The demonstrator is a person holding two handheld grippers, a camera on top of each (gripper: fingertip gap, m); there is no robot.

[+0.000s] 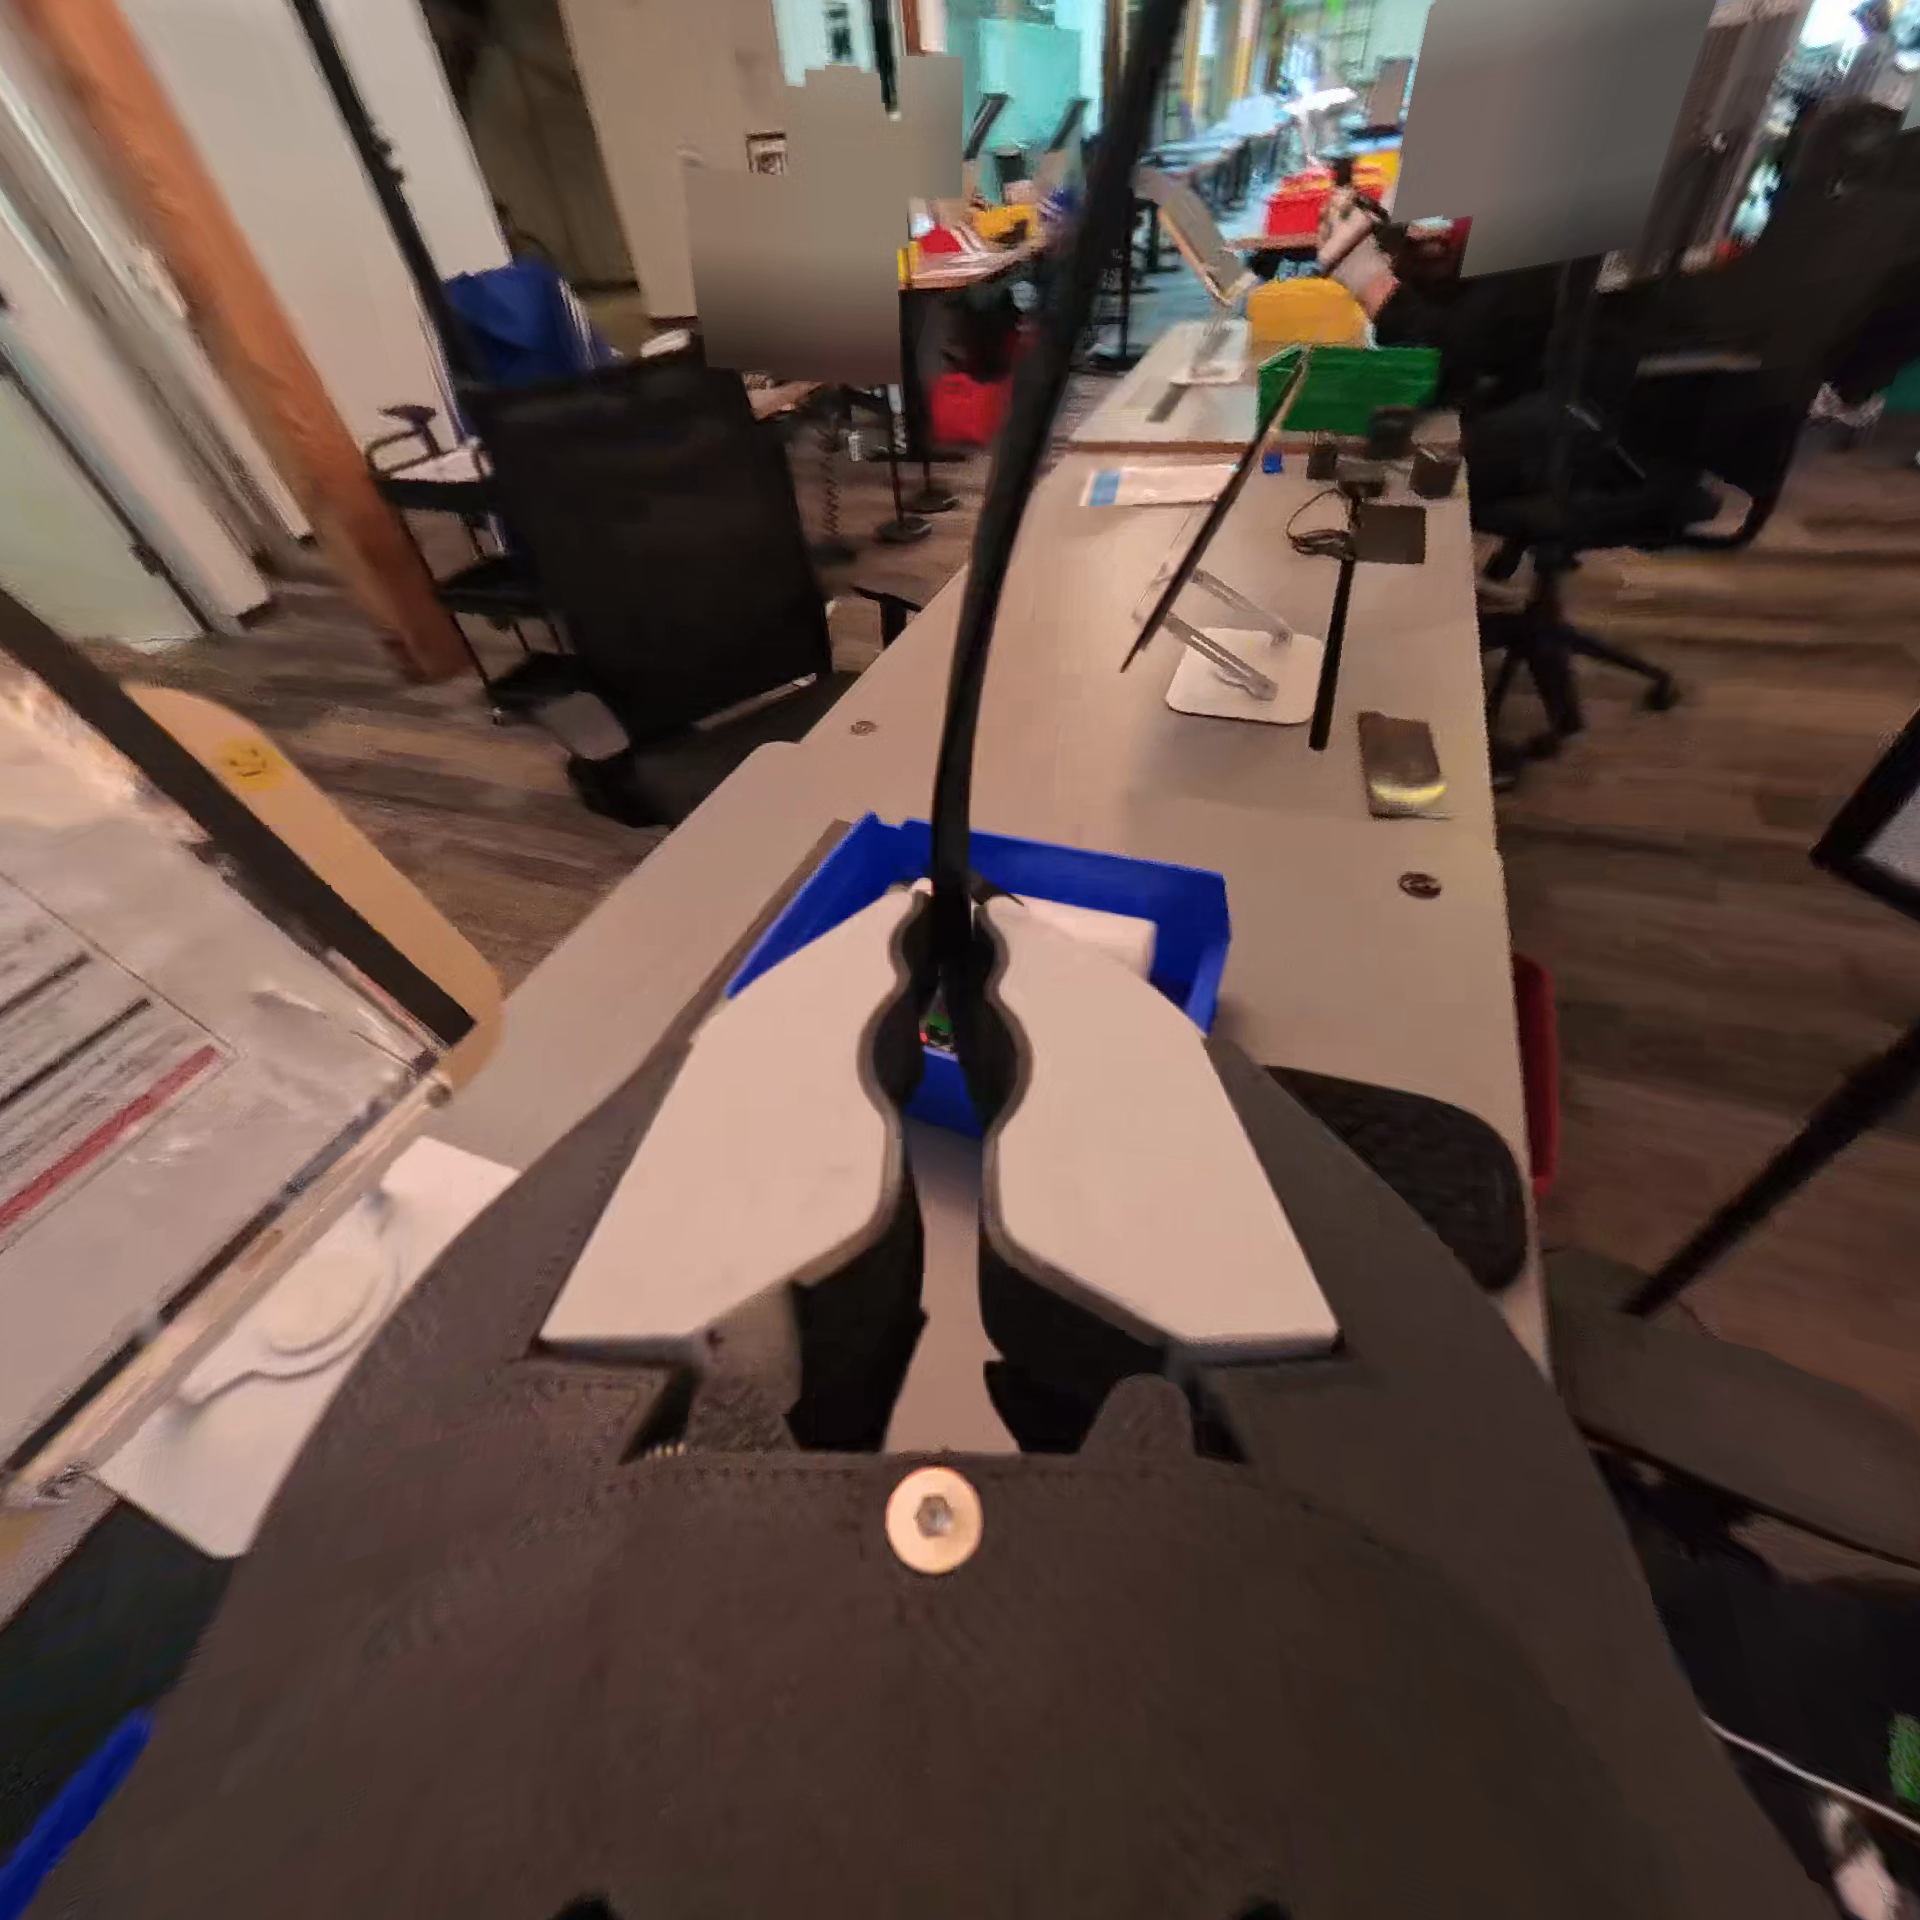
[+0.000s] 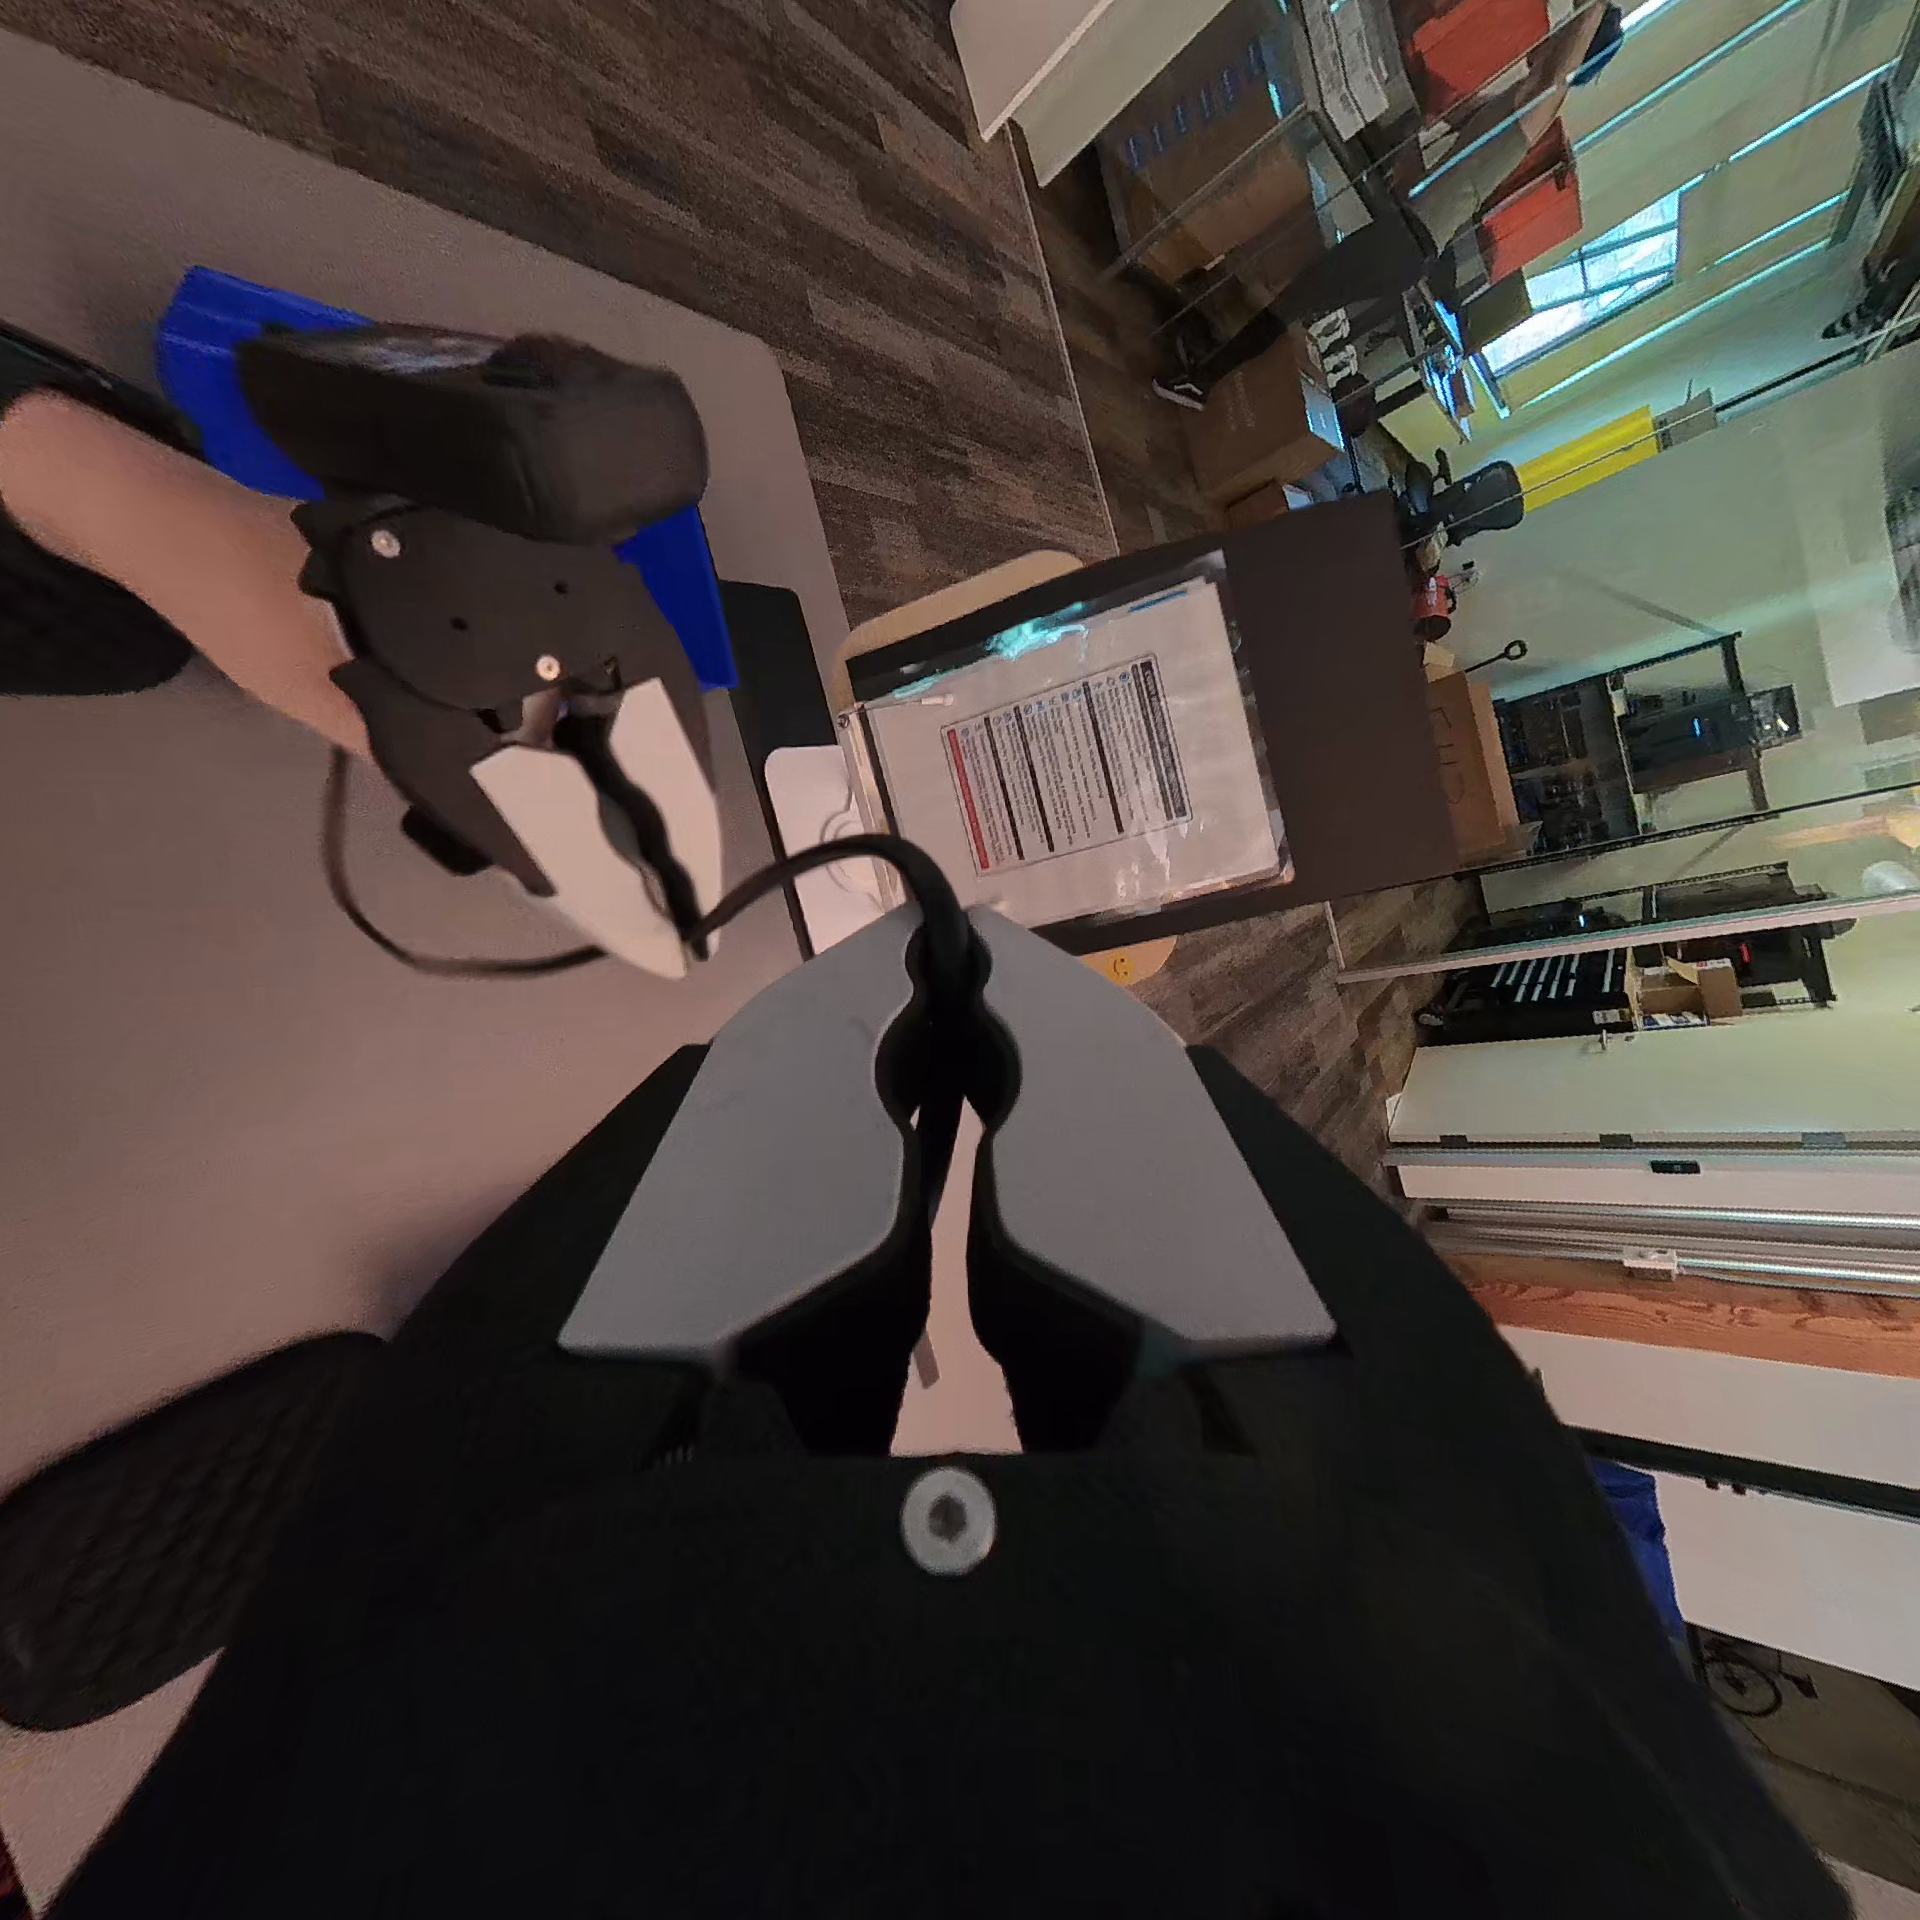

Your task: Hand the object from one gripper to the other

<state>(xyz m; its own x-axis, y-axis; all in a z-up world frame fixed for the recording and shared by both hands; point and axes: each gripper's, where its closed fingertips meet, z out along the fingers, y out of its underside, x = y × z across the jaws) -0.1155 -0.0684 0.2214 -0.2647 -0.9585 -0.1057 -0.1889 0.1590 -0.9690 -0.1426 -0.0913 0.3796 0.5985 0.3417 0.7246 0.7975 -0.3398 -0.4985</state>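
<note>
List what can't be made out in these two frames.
- Cable upper end: left wrist view, cut off by top edge.
- Blue bin contents: same view, hidden by left tongs.
- Cable inside right tongs: right wrist view, hidden by fingers.

**Black cable held at both ends**

We see a thin black cable point(image 2: 831, 862), flexible and round. One stretch is pinched in the right claw point(image 2: 948, 961), from which it arches over to the left claw point(image 2: 686, 935), also closed on it. Past that claw it hangs in a loose loop above the grey tabletop point(image 2: 208, 1039). In the left wrist view it rises in a long curve.
</note>
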